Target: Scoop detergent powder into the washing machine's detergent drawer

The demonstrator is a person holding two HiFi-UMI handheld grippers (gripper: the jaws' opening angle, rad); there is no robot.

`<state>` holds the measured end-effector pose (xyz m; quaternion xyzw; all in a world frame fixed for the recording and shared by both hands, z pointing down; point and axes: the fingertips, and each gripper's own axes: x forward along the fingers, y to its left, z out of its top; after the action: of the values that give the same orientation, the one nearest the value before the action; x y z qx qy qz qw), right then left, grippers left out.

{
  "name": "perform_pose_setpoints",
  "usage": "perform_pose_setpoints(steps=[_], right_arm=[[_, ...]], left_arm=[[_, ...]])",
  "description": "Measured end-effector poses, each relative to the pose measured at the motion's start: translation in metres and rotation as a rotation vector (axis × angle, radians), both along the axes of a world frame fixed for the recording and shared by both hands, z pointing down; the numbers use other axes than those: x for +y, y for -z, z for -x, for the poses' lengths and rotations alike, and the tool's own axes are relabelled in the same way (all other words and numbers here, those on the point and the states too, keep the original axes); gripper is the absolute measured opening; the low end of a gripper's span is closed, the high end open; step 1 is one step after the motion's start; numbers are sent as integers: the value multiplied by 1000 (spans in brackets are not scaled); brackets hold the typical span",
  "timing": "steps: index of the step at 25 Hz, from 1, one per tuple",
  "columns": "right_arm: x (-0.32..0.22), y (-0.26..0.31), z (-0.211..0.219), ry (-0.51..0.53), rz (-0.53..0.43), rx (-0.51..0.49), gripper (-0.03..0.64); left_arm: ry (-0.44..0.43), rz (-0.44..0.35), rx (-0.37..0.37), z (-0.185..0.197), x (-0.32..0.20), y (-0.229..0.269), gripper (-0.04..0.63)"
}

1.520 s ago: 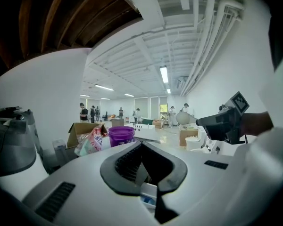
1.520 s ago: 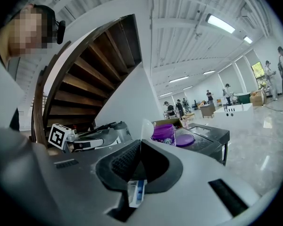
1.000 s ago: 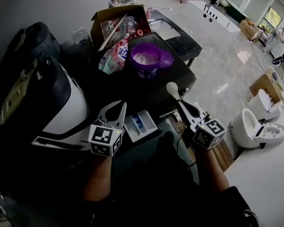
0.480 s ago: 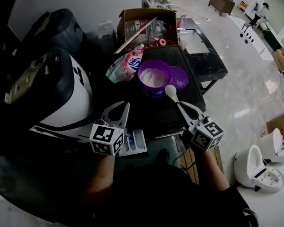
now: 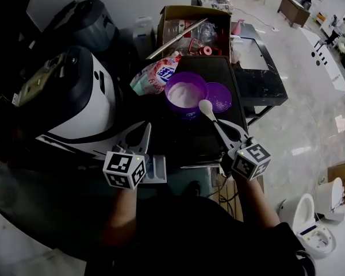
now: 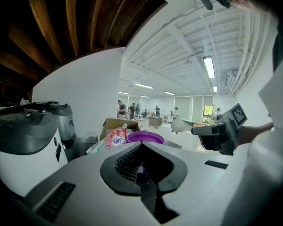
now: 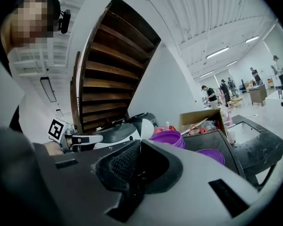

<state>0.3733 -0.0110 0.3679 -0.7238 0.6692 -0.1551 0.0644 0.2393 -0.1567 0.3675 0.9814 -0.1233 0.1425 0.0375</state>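
My right gripper [image 5: 225, 132] is shut on the handle of a white spoon [image 5: 206, 107], and the spoon's bowl hovers at the right rim of the open purple tub of white powder [image 5: 185, 95]. The spoon [image 6: 179, 125] also shows in the left gripper view, beside the tub [image 6: 145, 136]. The white detergent drawer [image 5: 157, 170] stands pulled out from the washing machine [image 5: 75, 105], just right of my left gripper's marker cube. My left gripper [image 5: 141, 130] is shut on nothing and points toward the tub. Whether the spoon carries powder cannot be made out.
The tub's purple lid [image 5: 219, 96] lies right of it on the black table [image 5: 184, 137]. A pink-and-white detergent bag [image 5: 157, 76] leans left of the tub. A cardboard box [image 5: 191, 22] of clutter stands behind. A second black table [image 5: 259, 79] stands at the right.
The spoon's bowl has closed in on the purple tub and now sits at its right rim. My left gripper has dropped back next to the drawer. The head view has swung left.
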Motion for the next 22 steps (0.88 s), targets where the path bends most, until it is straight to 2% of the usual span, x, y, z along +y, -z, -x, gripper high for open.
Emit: perform_pose_setpoints(steps=[7,12,16,22], right_arm=[[-14,8,18,-10,14,28,18],[-16,7,29,-51,46,59,20],[-19,5,35,-61,62,70,19],[-36,7,22,-29,87,124,19]], left_arm=[[41,23,30,37,-22,-3,8],[25,32,47,57,-34,-10,8],[20,67,49,64,-39,-20,8],[31,58,47,62,-48,-19,8]])
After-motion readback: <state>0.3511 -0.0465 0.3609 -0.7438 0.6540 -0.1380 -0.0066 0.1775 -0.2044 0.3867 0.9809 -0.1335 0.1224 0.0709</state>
